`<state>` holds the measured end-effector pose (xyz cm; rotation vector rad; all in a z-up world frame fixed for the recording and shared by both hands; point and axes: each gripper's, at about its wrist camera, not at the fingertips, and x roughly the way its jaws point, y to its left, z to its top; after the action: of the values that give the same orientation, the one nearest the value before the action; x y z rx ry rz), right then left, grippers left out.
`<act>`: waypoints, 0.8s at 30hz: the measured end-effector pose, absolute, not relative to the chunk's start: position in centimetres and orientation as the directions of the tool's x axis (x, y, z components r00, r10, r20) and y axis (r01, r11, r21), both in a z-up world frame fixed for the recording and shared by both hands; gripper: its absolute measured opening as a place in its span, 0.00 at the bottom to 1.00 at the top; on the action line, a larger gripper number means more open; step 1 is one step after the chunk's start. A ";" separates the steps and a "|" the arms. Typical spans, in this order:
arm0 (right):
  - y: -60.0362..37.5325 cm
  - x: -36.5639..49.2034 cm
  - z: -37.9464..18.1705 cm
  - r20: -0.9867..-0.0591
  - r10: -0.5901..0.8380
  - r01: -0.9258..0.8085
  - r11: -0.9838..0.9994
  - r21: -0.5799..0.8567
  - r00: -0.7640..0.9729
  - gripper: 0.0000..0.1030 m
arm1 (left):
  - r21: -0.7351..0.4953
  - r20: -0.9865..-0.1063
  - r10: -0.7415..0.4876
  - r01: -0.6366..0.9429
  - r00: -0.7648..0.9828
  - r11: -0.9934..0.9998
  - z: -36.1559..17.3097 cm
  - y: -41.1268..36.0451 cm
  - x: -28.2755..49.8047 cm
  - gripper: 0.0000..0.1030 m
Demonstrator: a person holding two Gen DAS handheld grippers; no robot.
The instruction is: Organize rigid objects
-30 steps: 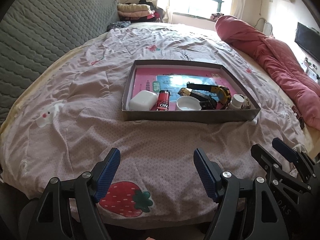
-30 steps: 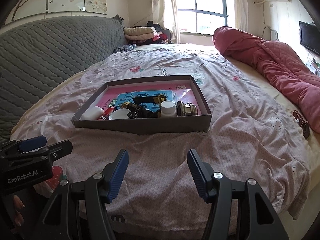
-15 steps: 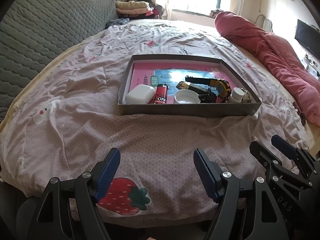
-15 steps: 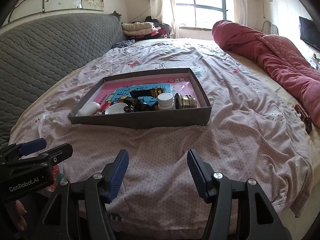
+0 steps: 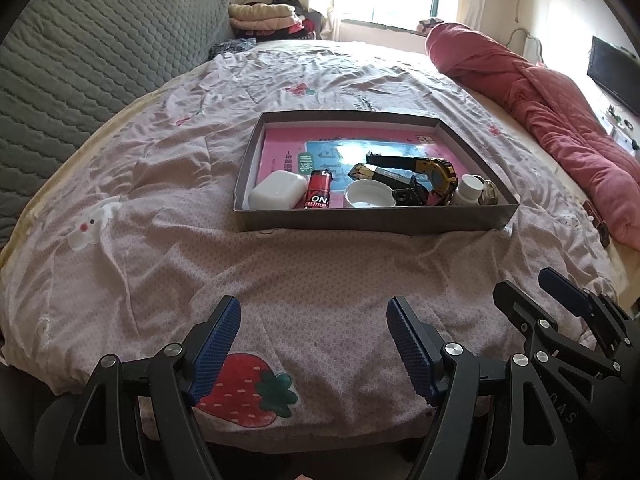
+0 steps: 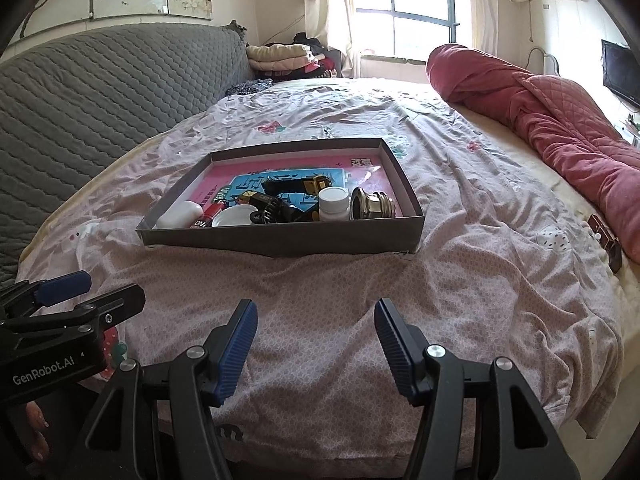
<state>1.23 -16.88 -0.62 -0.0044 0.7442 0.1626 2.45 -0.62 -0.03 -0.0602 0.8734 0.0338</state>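
A shallow grey cardboard tray [image 5: 372, 222] with a pink liner lies on the bed, also in the right wrist view [image 6: 280, 242]. In it lie a white case [image 5: 278, 194], a red lighter [image 5: 319, 195], a white lid [image 5: 368, 199], a black-and-gold watch [image 5: 424, 174], a white bottle [image 6: 332, 205] and a brass fitting [image 6: 370, 205]. My left gripper [image 5: 314, 348] is open and empty, low over the bed's near edge. My right gripper [image 6: 316, 346] is open and empty beside it, well short of the tray.
The pink sheet [image 5: 160, 200] has a strawberry print [image 5: 244, 394] under my left gripper. A rolled red quilt [image 6: 560, 120] lies along the right. A grey padded headboard [image 6: 100, 92] is at left. A small dark object [image 6: 604, 240] lies by the quilt.
Both grippers have tilted or dropped a little, so the tray sits lower in view and looks closer. Both stay open. The objects in the tray have not moved.
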 end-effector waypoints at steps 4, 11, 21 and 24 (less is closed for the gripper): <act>-16.9 1.3 -0.6 -0.679 0.145 -0.149 0.987 0.052 0.720 0.58 | -0.034 -0.766 0.008 -0.053 0.643 0.998 -0.1 -0.6 2.4 0.74; -17.0 1.4 -0.6 -0.676 0.142 -0.146 0.988 0.051 0.724 0.58 | -0.032 -0.765 0.013 -0.058 0.644 0.998 -0.1 -0.5 2.4 0.74; -17.2 1.3 -0.5 -0.672 0.139 -0.144 0.988 0.049 0.727 0.58 | -0.035 -0.769 0.019 -0.071 0.639 0.997 -0.2 -0.3 2.5 0.74; -17.3 1.3 -0.5 -0.672 0.137 -0.143 0.989 0.048 0.728 0.58 | -0.036 -0.768 0.019 -0.072 0.640 0.997 -0.2 -0.3 2.5 0.74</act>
<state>1.34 -17.28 -0.46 -0.0075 0.7399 0.1542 2.52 -0.29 -0.21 -0.0651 0.8753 0.0517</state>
